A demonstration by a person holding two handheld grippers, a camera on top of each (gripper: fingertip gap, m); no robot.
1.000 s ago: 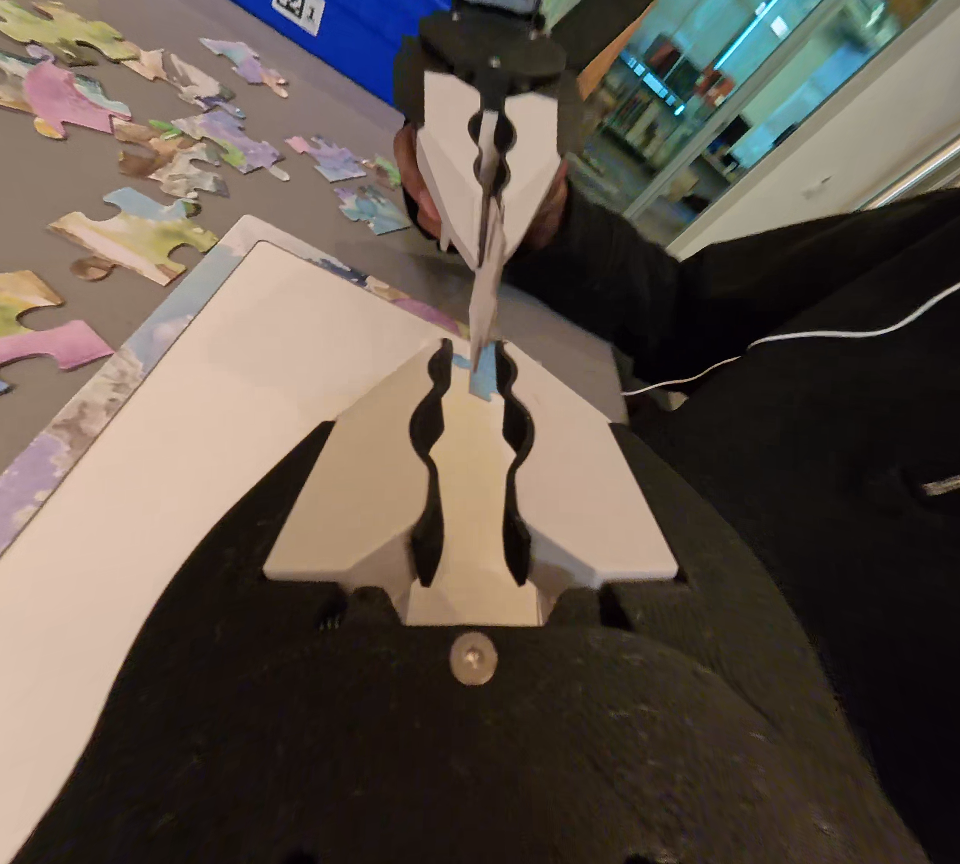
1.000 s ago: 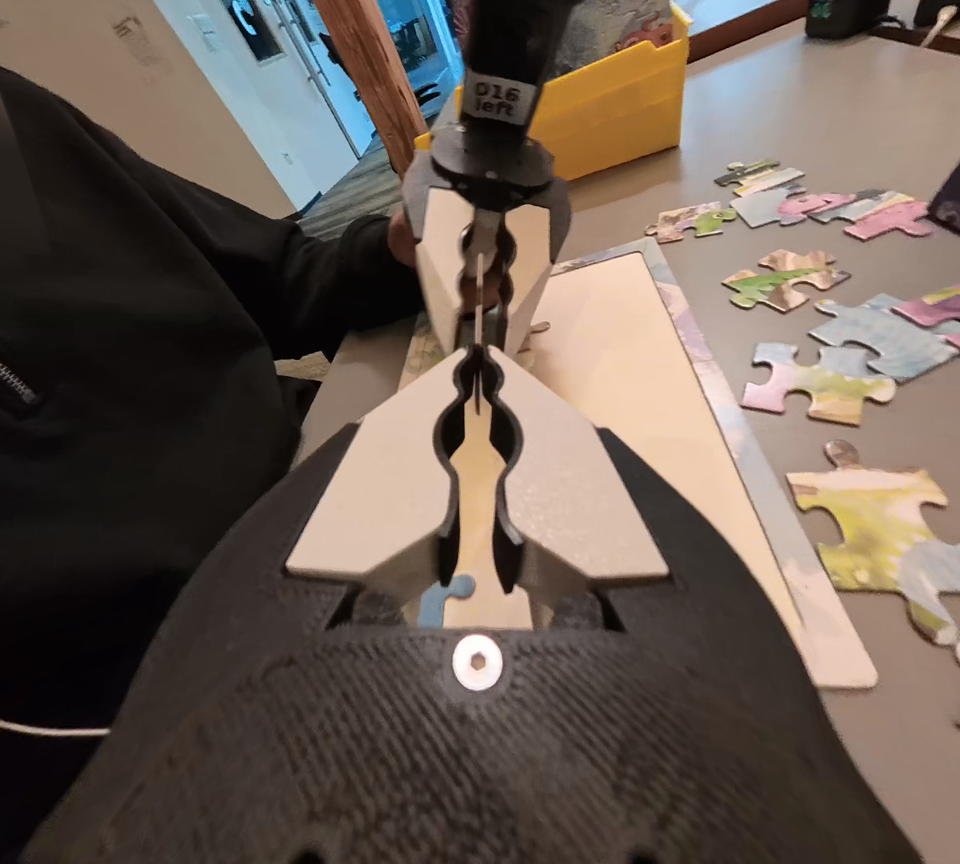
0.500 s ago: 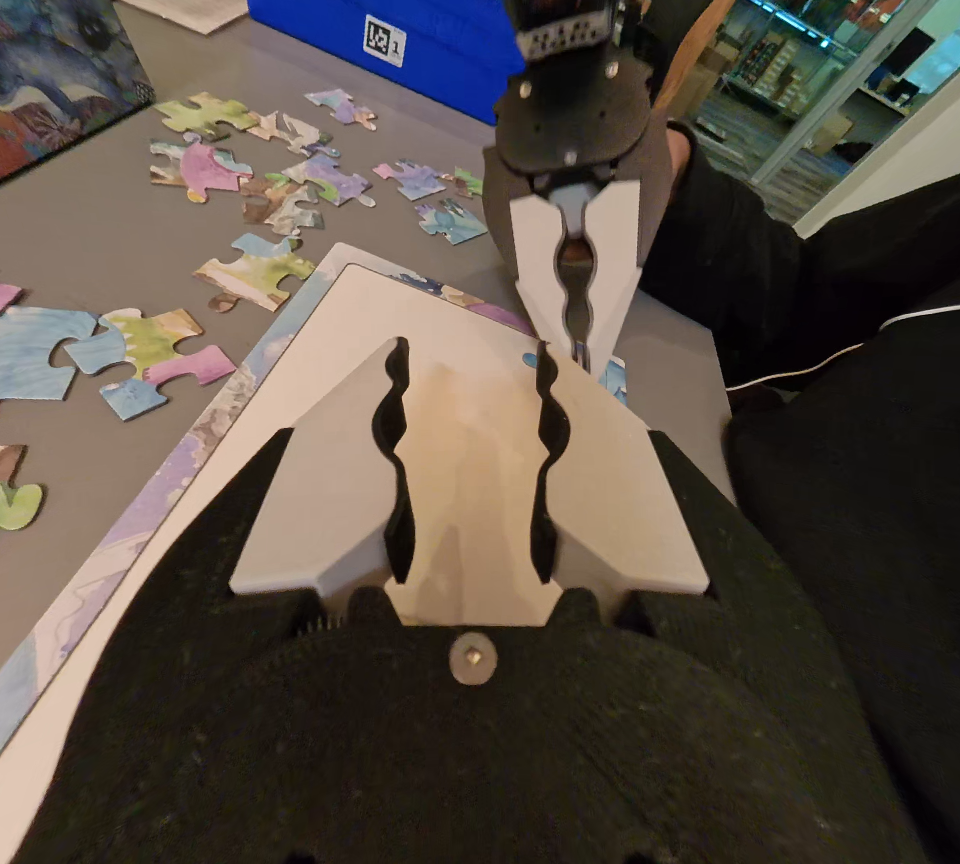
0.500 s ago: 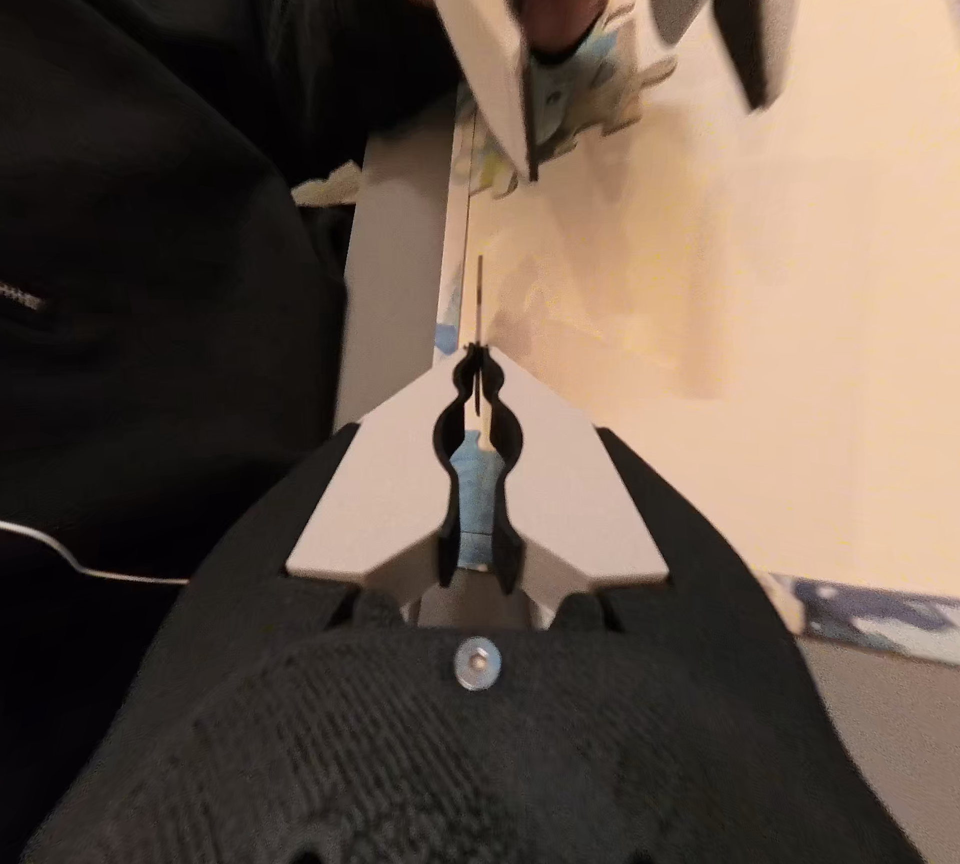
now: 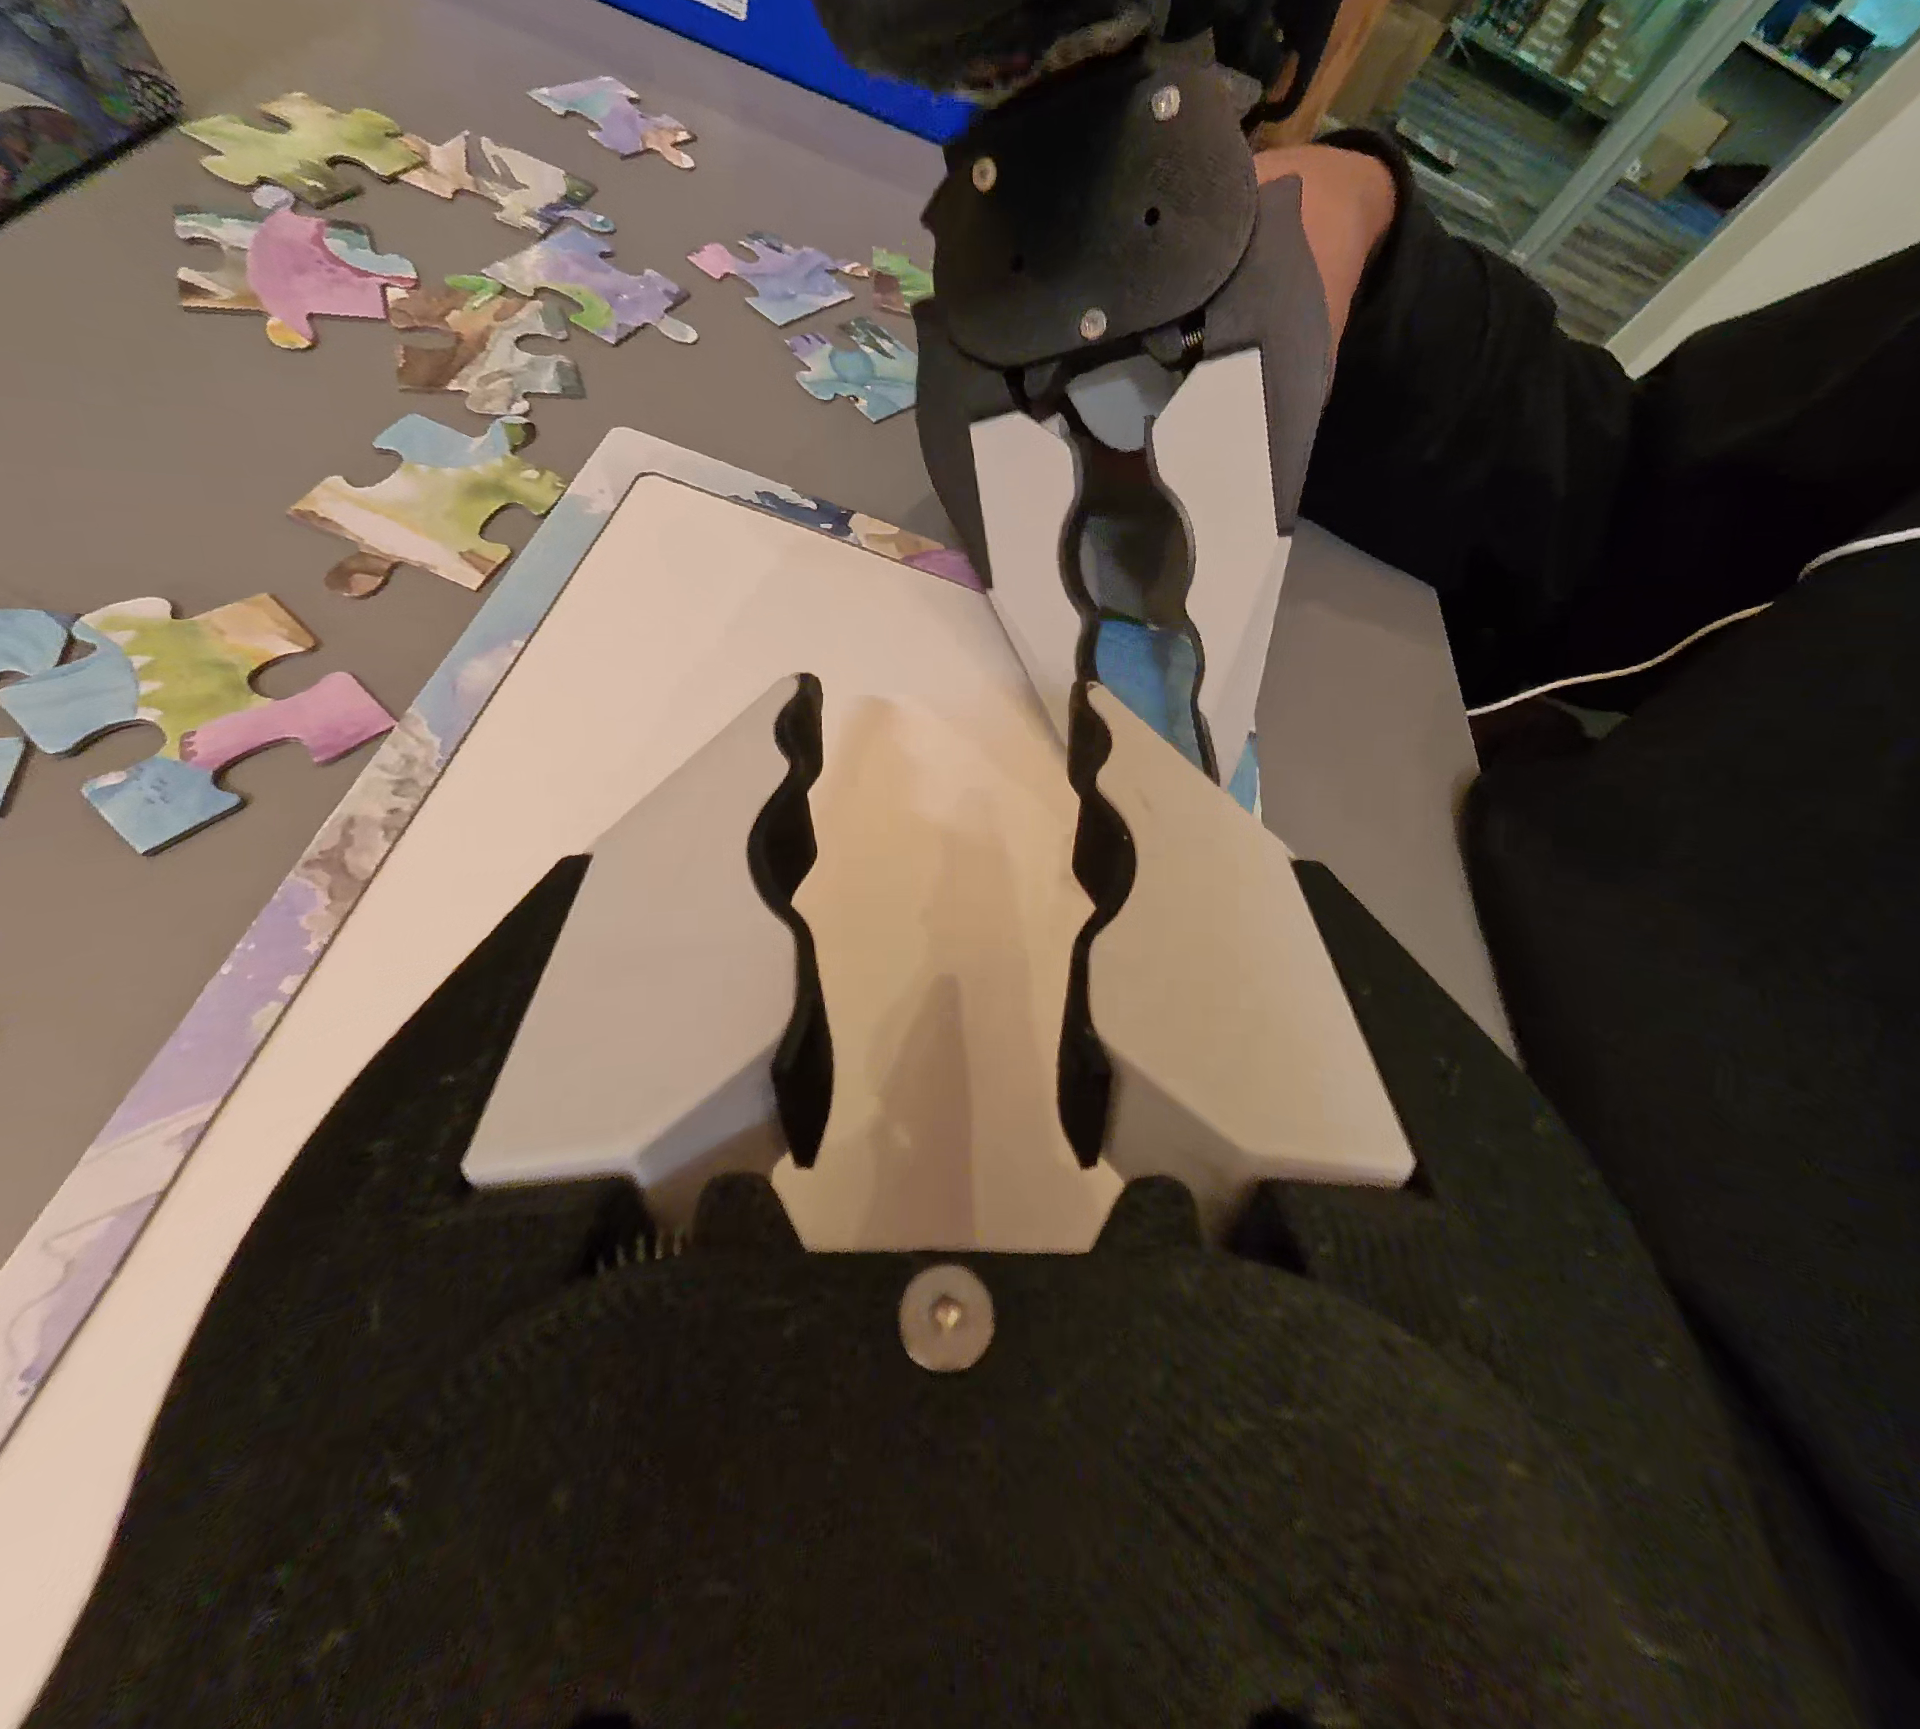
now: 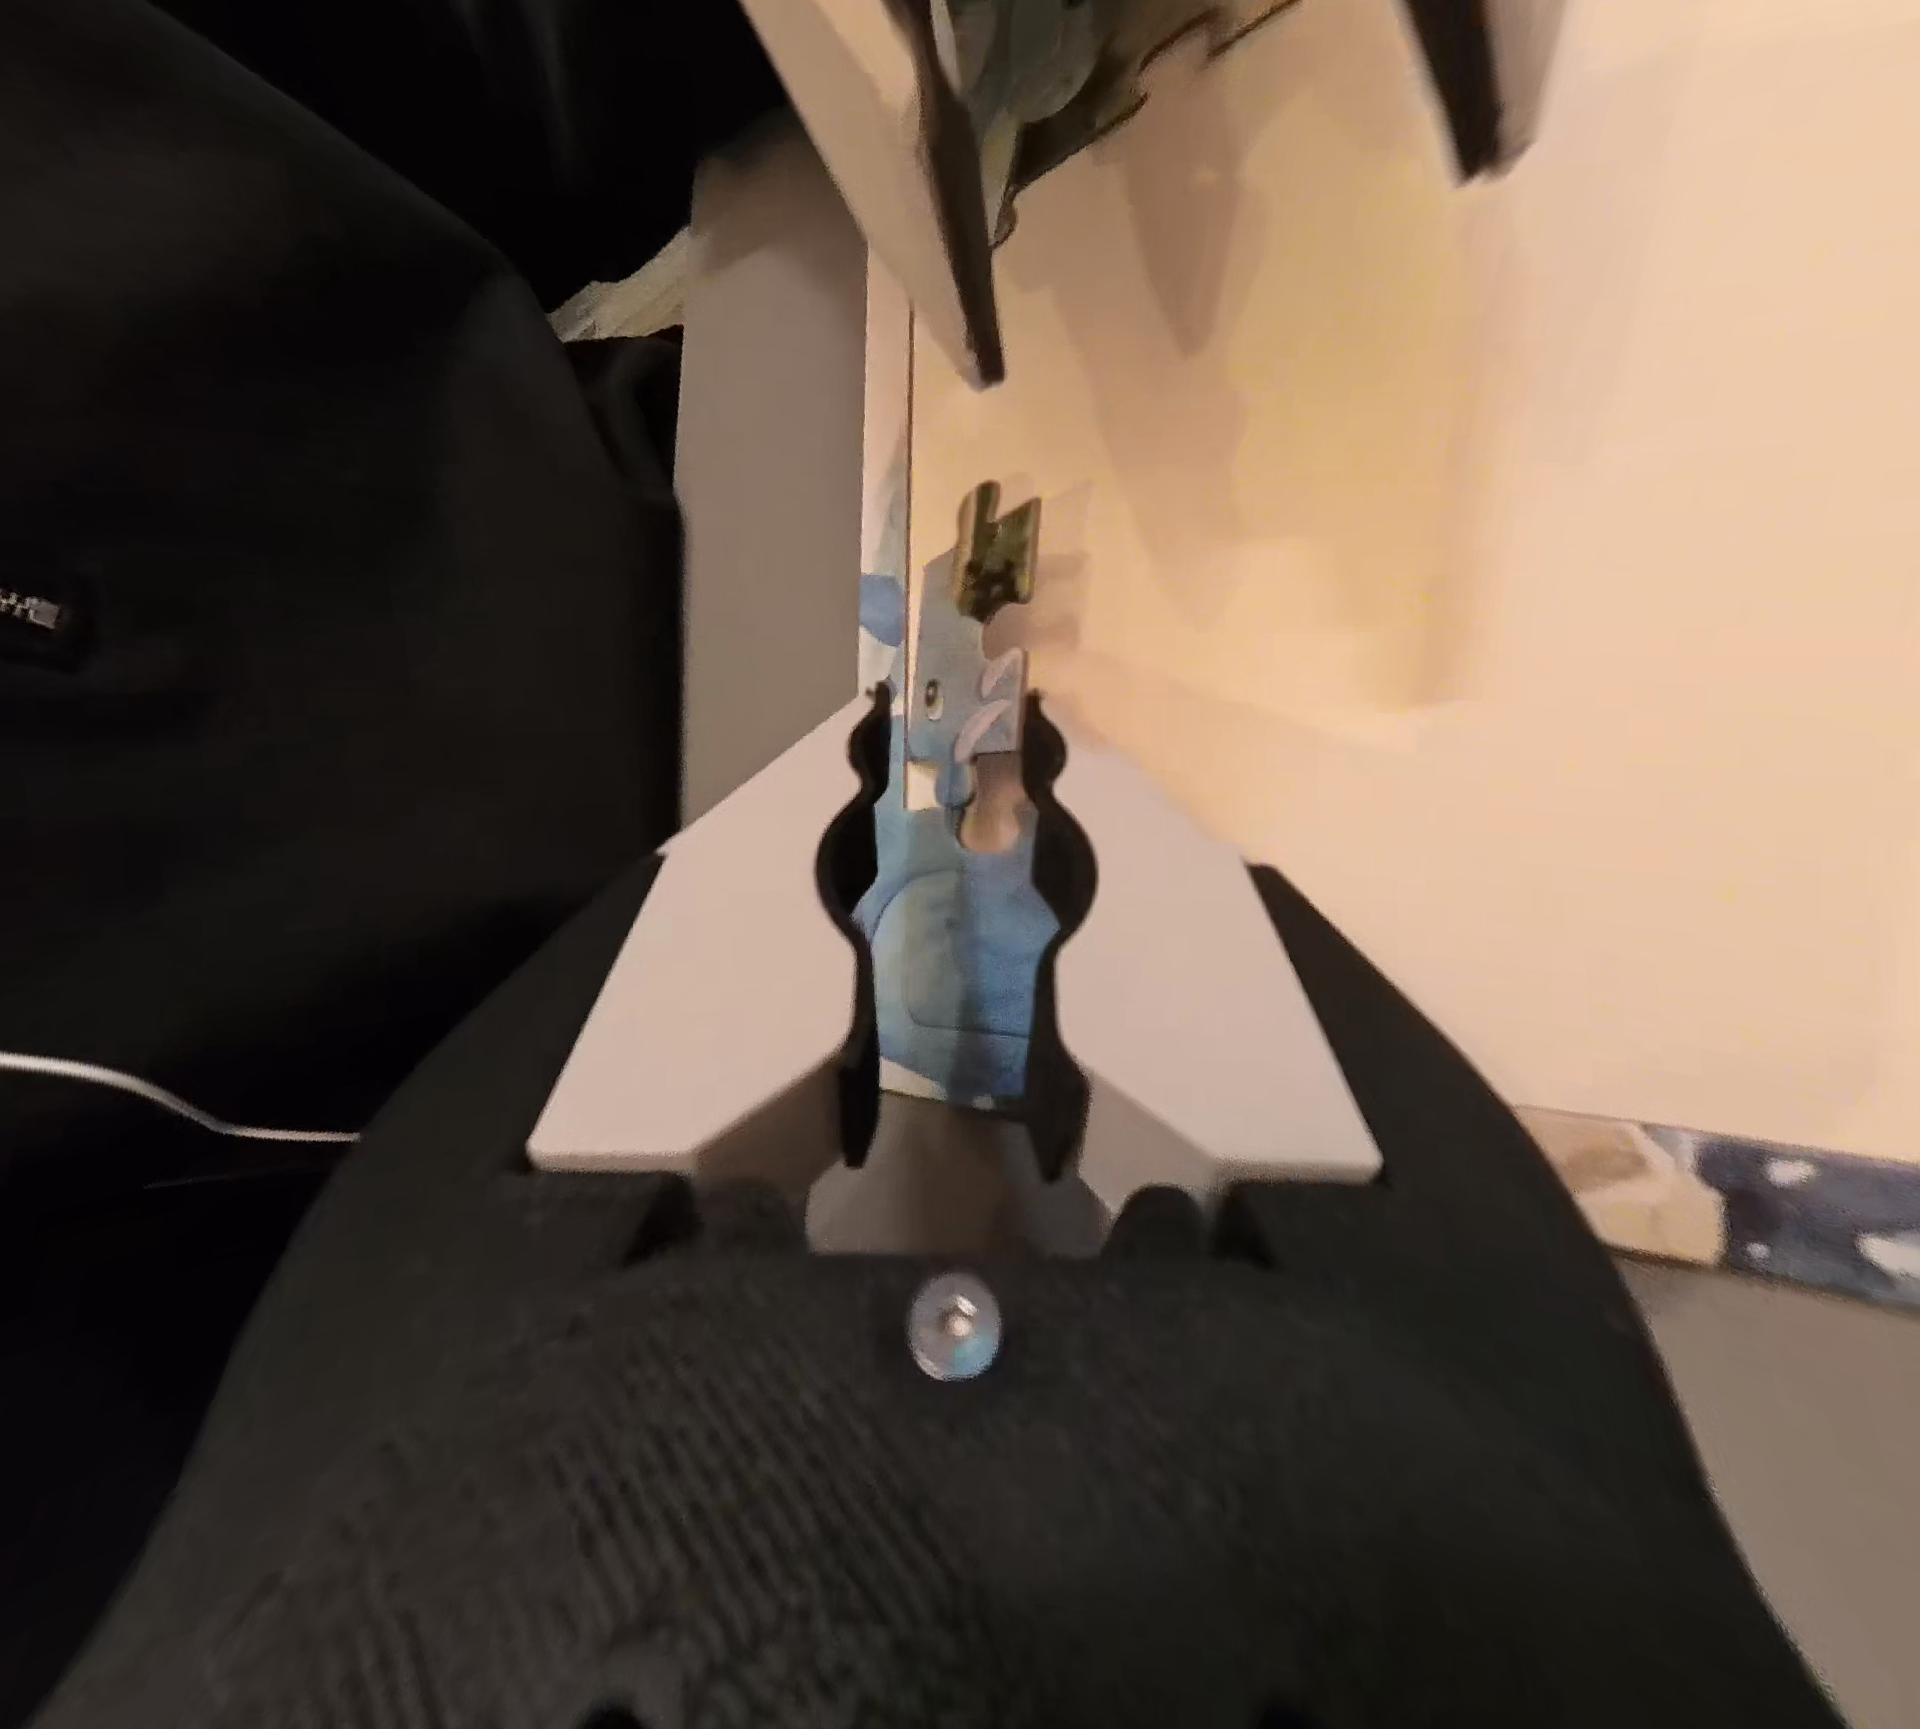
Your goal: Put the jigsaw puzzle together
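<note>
Your left tongs (image 5: 940, 692) gape empty over the puzzle tray (image 5: 727, 599); your right tongs (image 6: 956, 703) stand parted around a blue piece (image 6: 956, 941)

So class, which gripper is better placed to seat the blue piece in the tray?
Right gripper: it is directly over the blue piece at the tray corner. Left gripper is open, empty, beside it.

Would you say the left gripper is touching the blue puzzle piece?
Apart: the right wrist view shows the left gripper, open, with bare board between it and the blue piece.
</note>
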